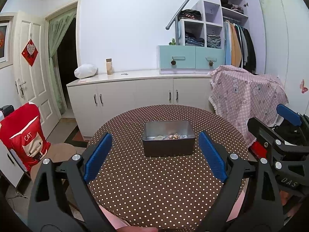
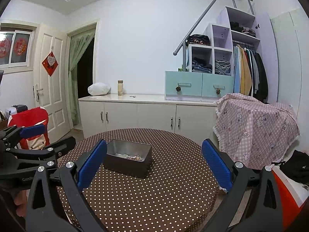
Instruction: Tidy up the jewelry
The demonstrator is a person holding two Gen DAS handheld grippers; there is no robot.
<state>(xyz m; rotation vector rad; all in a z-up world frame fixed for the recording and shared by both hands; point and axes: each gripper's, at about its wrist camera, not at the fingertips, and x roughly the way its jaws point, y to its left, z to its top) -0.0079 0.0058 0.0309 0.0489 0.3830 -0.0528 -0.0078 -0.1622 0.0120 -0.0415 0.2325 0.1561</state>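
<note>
Two grippers hang spread wide and empty over the near edge of my table [image 1: 154, 193], neither holding anything. From the left gripper [image 1: 155, 154] the tin [image 1: 168, 145] sits dead ahead, framed evenly between its pads. From the right gripper [image 2: 154, 166] the tin [image 2: 127, 164] lies ahead but off to the left, close by the left pad [image 2: 91, 166]. Its long axis runs crosswise to my left approach. Jewelry [image 1: 173, 136] is heaped on the tin's floor, toward the right. I judge the left better lined up to reach in. Beyond stands the cabinet [image 1: 135, 94].
</note>
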